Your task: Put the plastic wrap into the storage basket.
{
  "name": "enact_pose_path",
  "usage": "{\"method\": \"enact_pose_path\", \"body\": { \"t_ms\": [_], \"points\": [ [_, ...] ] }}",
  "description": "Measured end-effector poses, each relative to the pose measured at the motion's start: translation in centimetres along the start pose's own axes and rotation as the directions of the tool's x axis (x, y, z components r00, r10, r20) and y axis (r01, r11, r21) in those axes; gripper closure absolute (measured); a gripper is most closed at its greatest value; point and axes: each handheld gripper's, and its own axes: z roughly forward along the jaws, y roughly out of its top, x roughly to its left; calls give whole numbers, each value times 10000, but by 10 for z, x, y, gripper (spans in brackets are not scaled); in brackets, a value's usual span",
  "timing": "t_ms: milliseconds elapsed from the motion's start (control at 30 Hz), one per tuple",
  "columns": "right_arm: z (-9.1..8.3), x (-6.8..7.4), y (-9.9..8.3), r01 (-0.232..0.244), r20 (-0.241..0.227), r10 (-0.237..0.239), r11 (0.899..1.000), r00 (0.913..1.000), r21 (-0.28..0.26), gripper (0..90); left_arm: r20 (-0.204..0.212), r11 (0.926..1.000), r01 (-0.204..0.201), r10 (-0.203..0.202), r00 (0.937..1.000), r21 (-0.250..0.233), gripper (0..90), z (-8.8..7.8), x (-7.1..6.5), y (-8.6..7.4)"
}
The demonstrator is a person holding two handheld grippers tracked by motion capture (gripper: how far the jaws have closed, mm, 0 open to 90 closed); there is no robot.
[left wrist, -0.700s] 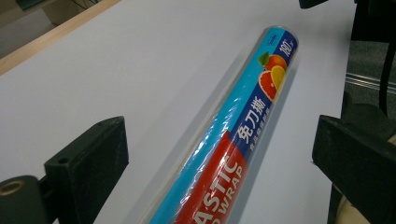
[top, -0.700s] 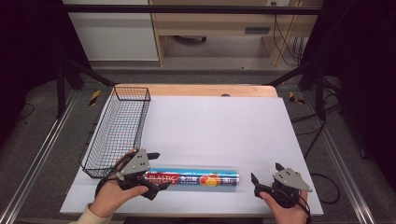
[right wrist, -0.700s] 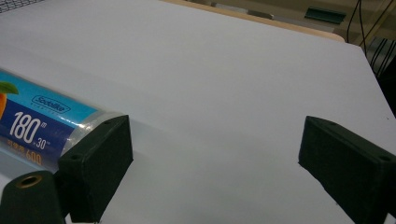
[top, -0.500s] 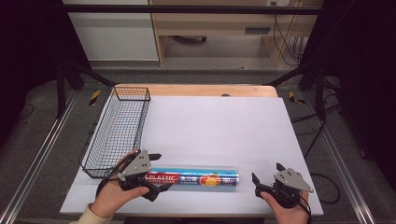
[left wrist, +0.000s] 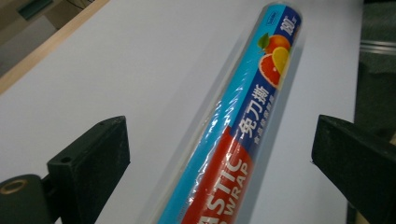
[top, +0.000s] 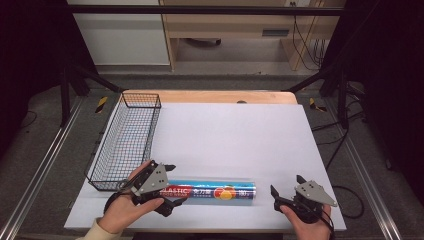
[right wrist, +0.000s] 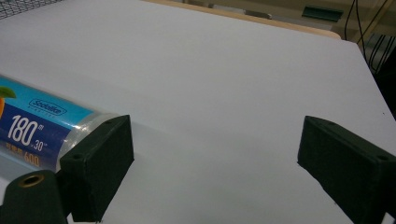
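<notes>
Blue and red wrapping is covering a long roll of plastic wrap (top: 210, 191), which is lying flat near the front edge of the white bench (top: 235, 135), its length running left to right. The left gripper (top: 169, 186) is sitting over the roll's left end, held in the person's left hand (top: 125, 212); in the left gripper view its two black fingers (left wrist: 91, 163) are standing wide apart on either side of the roll (left wrist: 233, 140), released and clear of it, with bare bench showing between each finger and the wrapper. The right gripper (top: 286, 190) is resting just beyond the roll's right end, near the front right corner of the bench, in the person's right hand (top: 310, 227). Its fingers (right wrist: 100, 165) are also spread and released, gripping nothing; in the right gripper view the capped end of the roll (right wrist: 42, 126) is lying just outside the left-hand finger, close beside it. A black wire basket (top: 127, 140) is standing along the left side of the bench, its near end just behind the left gripper.
</notes>
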Motion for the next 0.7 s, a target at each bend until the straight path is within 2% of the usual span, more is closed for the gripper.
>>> {"method": "enact_pose_path", "body": {
  "t_ms": [100, 167, 233, 267, 300, 333, 433, 500, 533, 700],
  "points": [
    [0, 0, 0, -48, -32, 48, 10000, 10000, 4, 109, 194, 9998, -119, 116, 9997, 144, 45, 6, -1, 4],
    [0, 1, 0, -77, -77, 77, 10000, 9999, 2, 112, 417, 9984, -323, 304, 9987, 472, 45, 14, -1, 12],
    [0, 1, 0, -49, -80, 49, 10000, 10000, -10, 112, 470, 9976, -363, 335, 9983, 597, 45, 17, 0, 14],
    [1, 0, 0, -46, -107, 46, 10000, 9999, -11, 112, 658, 9949, -544, 489, 9966, 847, 45, 21, 0, 19],
    [1, 0, 0, -46, -107, 46, 10000, 9999, -11, 112, 658, 9949, -544, 489, 9966, 847, 45, 21, 0, 19],
    [1, 0, -1, -56, -149, 56, 10000, 9999, 3, 112, 897, 9915, -717, 621, 9940, 1082, 45, 25, 0, 23],
    [1, 0, -1, -79, -235, 78, 10000, 9997, -17, 112, 1083, 9878, -818, 675, 9918, 1326, 44, 29, 1, 26],
    [1, 0, -1, -70, -226, 70, 10000, 9997, -33, 112, 1184, 9813, -1001, 811, 9896, 1642, 44, 32, 2, 27],
    [1, 0, -1, -102, -283, 102, 9999, 9995, 5, 111, 1274, 9747, -1080, 840, 9883, 1957, 45, 35, 3, 27],
    [0, 0, -1, -116, -330, 113, 9999, 9994, -61, 111, 1537, 9679, -1088, 747, 9853, 2267, 45, 43, 6, 27]
  ]
}}
